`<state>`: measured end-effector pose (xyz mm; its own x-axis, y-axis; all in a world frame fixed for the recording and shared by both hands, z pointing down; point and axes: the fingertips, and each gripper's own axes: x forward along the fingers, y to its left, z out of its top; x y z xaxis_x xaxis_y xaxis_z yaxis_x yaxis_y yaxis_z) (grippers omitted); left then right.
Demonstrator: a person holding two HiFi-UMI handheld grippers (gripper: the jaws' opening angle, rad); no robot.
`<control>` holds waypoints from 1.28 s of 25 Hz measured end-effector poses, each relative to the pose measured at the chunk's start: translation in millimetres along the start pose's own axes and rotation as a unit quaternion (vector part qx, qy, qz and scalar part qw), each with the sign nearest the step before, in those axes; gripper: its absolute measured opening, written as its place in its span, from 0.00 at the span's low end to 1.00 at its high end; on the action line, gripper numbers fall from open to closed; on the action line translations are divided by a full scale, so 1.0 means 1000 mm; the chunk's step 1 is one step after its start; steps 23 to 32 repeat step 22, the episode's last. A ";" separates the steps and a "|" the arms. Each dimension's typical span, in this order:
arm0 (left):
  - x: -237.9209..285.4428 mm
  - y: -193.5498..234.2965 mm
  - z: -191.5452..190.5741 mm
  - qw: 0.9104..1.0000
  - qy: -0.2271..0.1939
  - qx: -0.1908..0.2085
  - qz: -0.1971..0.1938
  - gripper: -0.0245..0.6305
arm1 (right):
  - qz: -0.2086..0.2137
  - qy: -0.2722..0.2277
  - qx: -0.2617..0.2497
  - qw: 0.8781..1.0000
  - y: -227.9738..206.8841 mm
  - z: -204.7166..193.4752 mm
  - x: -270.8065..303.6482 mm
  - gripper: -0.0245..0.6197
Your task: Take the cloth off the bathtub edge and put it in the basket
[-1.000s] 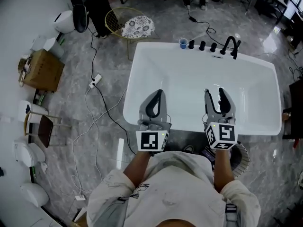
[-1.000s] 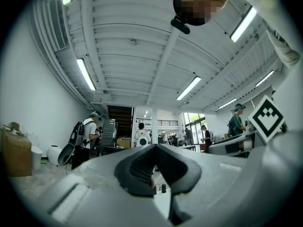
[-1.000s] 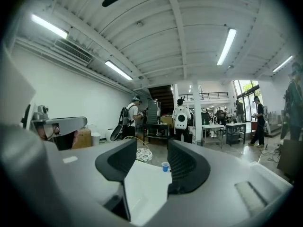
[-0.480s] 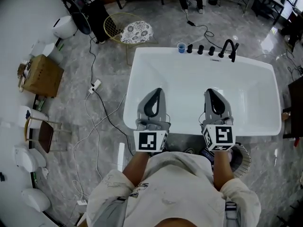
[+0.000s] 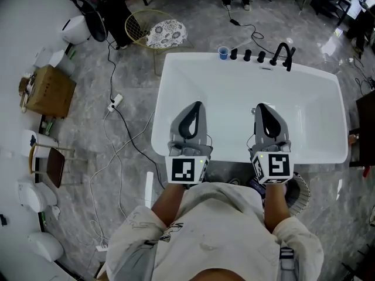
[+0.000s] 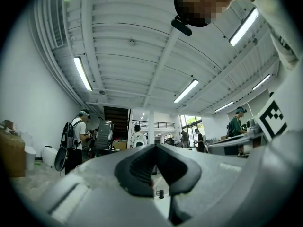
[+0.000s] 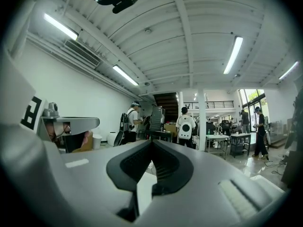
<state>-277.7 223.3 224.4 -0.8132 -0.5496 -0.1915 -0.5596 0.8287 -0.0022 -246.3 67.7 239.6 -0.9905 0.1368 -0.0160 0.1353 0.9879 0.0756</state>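
Observation:
The white bathtub [image 5: 246,89] lies ahead, and I see no cloth on its rim. Beyond its far left corner, a floral cloth [image 5: 166,33] rests in a yellow wire basket [image 5: 139,23]. My left gripper [image 5: 196,105] hovers over the tub's near edge, shut and holding nothing. My right gripper [image 5: 261,106] hangs beside it, also shut and empty. In the left gripper view the left gripper [image 6: 154,146] has its pads meeting, with only the room behind. The right gripper view shows the right gripper [image 7: 151,141] the same way.
A blue cup [image 5: 223,52] and a black faucet [image 5: 286,55] with knobs stand on the tub's far rim. Cables [image 5: 120,130] run across the grey floor at left, near a cardboard box [image 5: 51,89] and a chair [image 5: 51,161]. A round slatted object [image 5: 300,195] shows under my right forearm.
The right gripper's jaws stood apart a second ago and are now shut, with nothing between them. Both grippers have hardly moved over the tub's near edge.

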 end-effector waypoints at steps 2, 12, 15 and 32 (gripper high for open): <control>0.000 0.001 0.000 1.000 -0.008 -0.003 -0.005 0.04 | -0.001 -0.001 0.001 1.000 0.000 -0.002 0.003 0.04; 0.001 0.002 -0.001 1.000 -0.017 -0.002 -0.012 0.04 | -0.021 -0.003 0.001 1.000 -0.009 -0.008 0.001 0.04; 0.000 0.001 -0.002 1.000 -0.015 -0.002 -0.013 0.04 | -0.025 -0.007 0.000 1.000 -0.011 -0.006 -0.001 0.04; -0.004 -0.003 -0.003 1.000 -0.016 -0.006 -0.020 0.04 | -0.028 -0.005 -0.004 1.000 -0.009 -0.006 -0.009 0.04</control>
